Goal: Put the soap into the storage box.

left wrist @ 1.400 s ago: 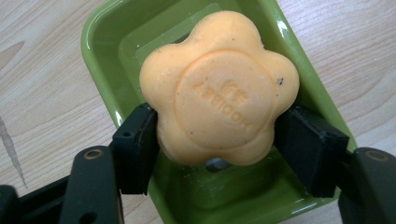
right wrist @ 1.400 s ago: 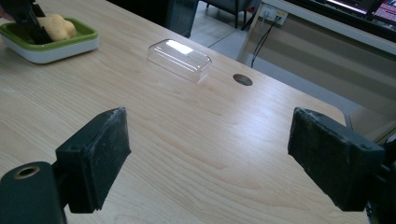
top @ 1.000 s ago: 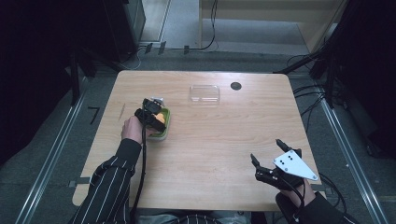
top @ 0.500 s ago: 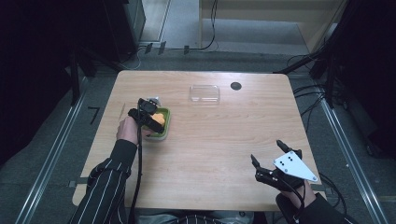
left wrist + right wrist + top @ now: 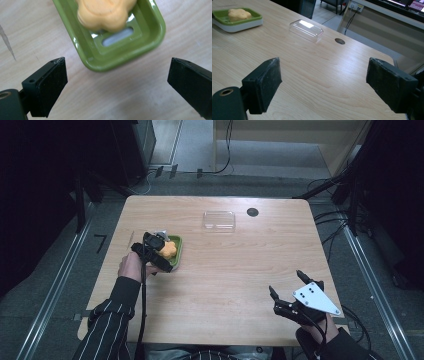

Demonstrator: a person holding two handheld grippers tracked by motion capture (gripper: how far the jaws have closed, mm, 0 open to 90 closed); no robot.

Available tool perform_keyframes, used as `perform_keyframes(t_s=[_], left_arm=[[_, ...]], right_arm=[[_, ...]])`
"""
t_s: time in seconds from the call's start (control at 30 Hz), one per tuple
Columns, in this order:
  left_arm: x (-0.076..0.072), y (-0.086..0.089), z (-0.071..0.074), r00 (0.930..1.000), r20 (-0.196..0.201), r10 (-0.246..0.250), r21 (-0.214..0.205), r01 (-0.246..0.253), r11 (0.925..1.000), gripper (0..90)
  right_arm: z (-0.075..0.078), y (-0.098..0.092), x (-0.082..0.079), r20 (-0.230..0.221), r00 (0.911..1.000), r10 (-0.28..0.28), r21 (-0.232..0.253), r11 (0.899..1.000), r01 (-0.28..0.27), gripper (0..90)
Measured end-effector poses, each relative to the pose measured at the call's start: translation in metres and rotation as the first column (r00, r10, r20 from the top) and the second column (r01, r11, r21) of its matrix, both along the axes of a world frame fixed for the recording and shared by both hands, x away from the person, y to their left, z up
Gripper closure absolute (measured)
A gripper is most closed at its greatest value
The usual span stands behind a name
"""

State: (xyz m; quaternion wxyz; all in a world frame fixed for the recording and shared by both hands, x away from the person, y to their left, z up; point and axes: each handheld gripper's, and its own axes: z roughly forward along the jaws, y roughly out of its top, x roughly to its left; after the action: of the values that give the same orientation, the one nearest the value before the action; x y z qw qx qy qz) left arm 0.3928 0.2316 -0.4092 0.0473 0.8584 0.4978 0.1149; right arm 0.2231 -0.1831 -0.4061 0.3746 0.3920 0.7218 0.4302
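Both grippers' jaws stand spread: left gripper [image 5: 117, 82] just opened off the green dish [image 5: 110, 53] rim, right gripper [image 5: 324, 85] over bare table [image 5: 317, 75].

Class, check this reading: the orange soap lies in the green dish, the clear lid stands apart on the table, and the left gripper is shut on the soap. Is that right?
Not quite. The left gripper is open, clear of the orange soap, as the left gripper view shows. The soap does lie in the green dish, with the clear lid apart.
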Motion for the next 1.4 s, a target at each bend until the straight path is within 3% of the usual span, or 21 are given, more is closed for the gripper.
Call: perform_keyframes(t_s=[0.4, 1.17, 1.4], left_arm=[[-0.03, 0.005, -0.001, 0.9991, -0.038, -0.018, -0.002, 0.018, 0.9998, 0.5], [-0.089, 0.022, -0.019, 0.9934, -0.112, -0.026, -0.015, 0.024, 0.9996, 0.0], [-0.103, 0.028, -0.02, 0.9958, -0.085, -0.035, -0.032, 0.032, 0.999, 0.0]], right_arm=[[0.0, 0.0, 0.0, 0.0, 1.0, 0.001, -0.001, 1.0, -0.001, 13.4], [0.0, 0.0, 0.0, -0.001, 1.0, 0.004, -0.006, 1.0, -0.004, 13.4], [0.0, 0.0, 0.0, 0.0, 1.0, 0.001, -0.001, 1.0, -0.001, 13.4]])
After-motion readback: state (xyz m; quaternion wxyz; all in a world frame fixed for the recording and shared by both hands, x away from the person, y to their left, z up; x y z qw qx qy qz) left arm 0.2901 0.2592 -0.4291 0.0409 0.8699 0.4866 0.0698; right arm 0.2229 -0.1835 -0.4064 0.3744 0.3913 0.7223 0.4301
